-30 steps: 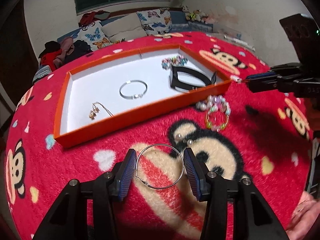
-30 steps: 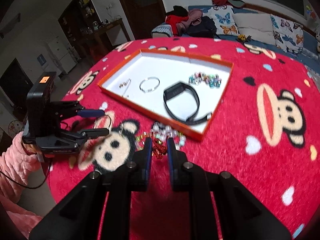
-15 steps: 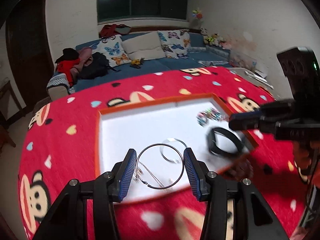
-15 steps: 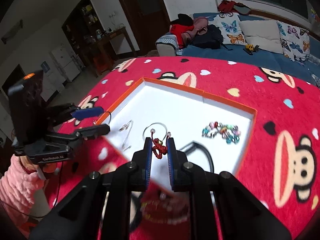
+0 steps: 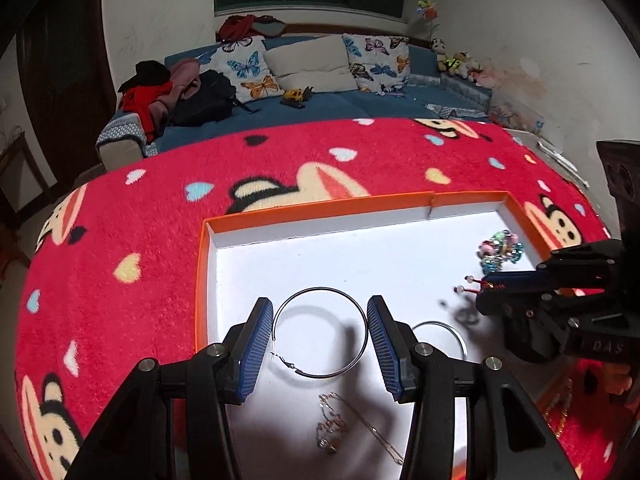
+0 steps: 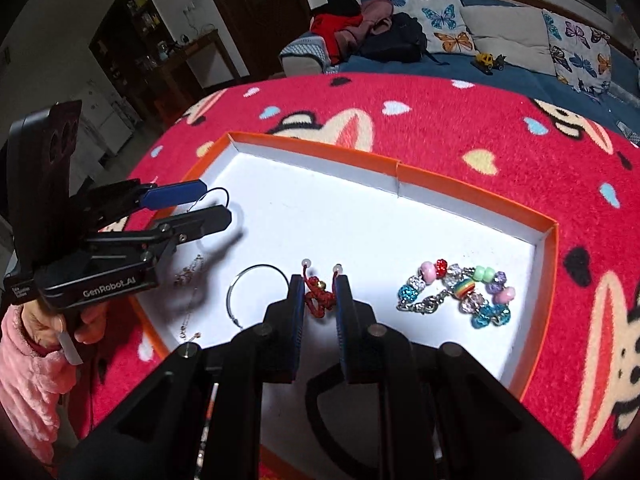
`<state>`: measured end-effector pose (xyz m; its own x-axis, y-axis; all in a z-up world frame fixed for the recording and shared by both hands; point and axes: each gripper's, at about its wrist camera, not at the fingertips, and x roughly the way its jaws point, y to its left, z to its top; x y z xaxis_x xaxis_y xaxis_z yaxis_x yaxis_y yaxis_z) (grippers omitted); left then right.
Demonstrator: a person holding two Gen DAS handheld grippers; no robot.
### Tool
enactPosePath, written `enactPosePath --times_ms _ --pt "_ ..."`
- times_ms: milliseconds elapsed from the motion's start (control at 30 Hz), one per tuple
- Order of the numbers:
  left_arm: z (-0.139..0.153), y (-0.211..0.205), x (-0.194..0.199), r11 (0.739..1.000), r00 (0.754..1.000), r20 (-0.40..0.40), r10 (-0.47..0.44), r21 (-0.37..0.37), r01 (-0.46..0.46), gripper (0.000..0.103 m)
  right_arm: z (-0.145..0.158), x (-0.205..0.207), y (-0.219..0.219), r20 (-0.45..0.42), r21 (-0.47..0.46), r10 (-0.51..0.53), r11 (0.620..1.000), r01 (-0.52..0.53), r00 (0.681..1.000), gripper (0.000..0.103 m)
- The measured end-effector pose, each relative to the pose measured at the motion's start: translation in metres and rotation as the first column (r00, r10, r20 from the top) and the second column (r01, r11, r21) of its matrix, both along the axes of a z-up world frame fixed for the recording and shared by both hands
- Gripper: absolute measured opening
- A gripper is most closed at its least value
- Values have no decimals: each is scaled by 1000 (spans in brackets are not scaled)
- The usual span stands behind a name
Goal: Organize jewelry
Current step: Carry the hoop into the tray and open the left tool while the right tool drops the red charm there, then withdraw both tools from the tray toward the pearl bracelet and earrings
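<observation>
My left gripper point(image 5: 319, 318) is shut on a large thin hoop earring point(image 5: 320, 289), its pads pressing on the hoop's two sides above the white floor of the orange-rimmed tray point(image 5: 320, 208). In the right wrist view the left gripper point(image 6: 208, 204) hangs over the tray's left corner. My right gripper point(image 6: 319, 282) is shut on a red knotted cord bracelet point(image 6: 318, 298) whose two small beads stick up past the pads. It hovers over the tray's middle. The left wrist view shows the right gripper point(image 5: 482, 286) coming in from the right.
In the tray lie a silver bangle point(image 6: 256, 270), a thin gold chain point(image 5: 332, 424), a colourful bead bracelet point(image 6: 460, 288) and a black band point(image 6: 316, 396) partly under my right gripper. The tray sits on a red monkey-print blanket point(image 6: 440, 120). A pink-sleeved hand point(image 6: 36, 344) holds the left gripper.
Both grippers have moved from above the red blanket to over the tray, each still carrying its piece. The tray now fills the lower part of both views.
</observation>
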<state>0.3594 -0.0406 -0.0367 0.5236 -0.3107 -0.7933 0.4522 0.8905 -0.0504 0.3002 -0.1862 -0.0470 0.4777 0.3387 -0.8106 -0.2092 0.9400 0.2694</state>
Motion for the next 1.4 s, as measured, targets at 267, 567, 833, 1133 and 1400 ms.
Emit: enactPosePath --times_ms 267,567,833,1133,1400 --pt "-14 -7 8 999 1000 -15 14 34 -14 52 -7 5 6 -13 -48 10 999 -10 1000 19" --pt "-13 -8 10 999 999 -26 23 26 -23 55 5 -1 6 26 -93 21 996 -18 999 42" --pt "12 -5 -18 999 1000 0 27 22 -27 55 39 -48 -11 81 -79 54 996 -48 995 42" --pt "45 -1 -88 999 1000 27 14 33 -15 55 31 -122 -32 39 -48 65 997 -63 997 44" --pt "45 -4 -159 999 1000 -7 0 39 0 55 -2 -150 -42 -15 -67 54 996 -55 998 43"
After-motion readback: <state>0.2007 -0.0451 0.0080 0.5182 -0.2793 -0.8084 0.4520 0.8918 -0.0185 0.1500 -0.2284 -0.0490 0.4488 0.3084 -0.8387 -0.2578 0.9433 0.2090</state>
